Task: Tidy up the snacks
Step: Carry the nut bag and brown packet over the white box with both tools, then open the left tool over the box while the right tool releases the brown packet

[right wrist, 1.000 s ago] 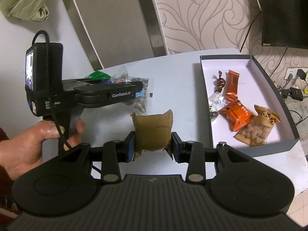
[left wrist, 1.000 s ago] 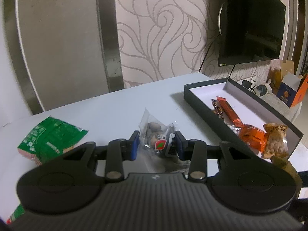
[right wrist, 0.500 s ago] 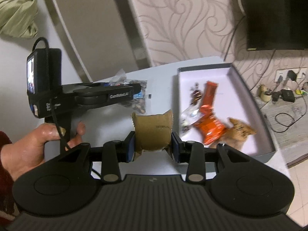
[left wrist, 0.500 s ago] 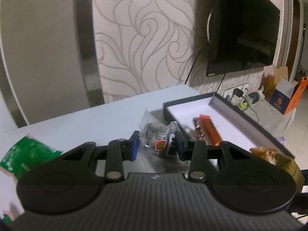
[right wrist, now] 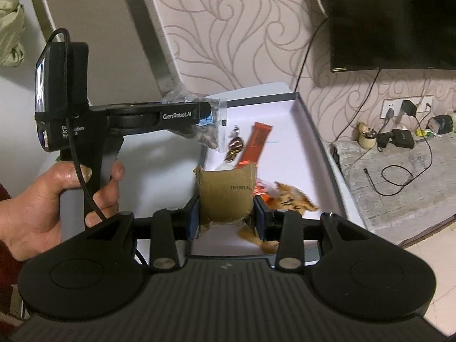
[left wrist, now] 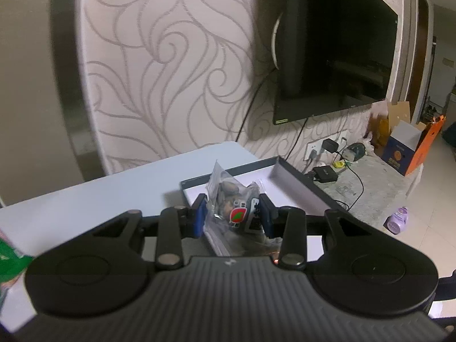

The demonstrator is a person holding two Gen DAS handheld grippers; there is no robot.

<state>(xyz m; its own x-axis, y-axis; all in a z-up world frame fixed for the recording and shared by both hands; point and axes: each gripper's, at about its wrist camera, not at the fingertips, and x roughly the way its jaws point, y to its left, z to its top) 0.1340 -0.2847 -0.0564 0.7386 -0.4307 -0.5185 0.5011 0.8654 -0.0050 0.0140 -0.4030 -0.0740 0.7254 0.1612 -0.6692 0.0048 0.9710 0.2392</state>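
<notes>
My left gripper (left wrist: 232, 213) is shut on a clear bag of nuts (left wrist: 228, 196) and holds it in the air over the near left edge of the dark box with a white inside (left wrist: 296, 182). In the right wrist view the left gripper (right wrist: 211, 111) and its nut bag (right wrist: 205, 134) hang over the box's (right wrist: 313, 131) far left corner. My right gripper (right wrist: 226, 218) is shut on a brown paper snack pack (right wrist: 225, 196) above the box's near end. Inside lie an orange bar (right wrist: 256, 145), a dark wrapped candy (right wrist: 235, 145) and a tan snack bag (right wrist: 290, 196).
A green snack bag (left wrist: 8, 259) lies at the left edge of the white table (left wrist: 85, 193). A wall television (left wrist: 336, 45) hangs behind. A side counter (right wrist: 404, 176) holds chargers and cables. An orange and blue carton (left wrist: 404, 151) and a purple bottle (left wrist: 396, 222) stand on the right.
Both grippers have moved right, from over the table to over the box, each still holding its snack. The green bag has slid to the left edge of the left wrist view.
</notes>
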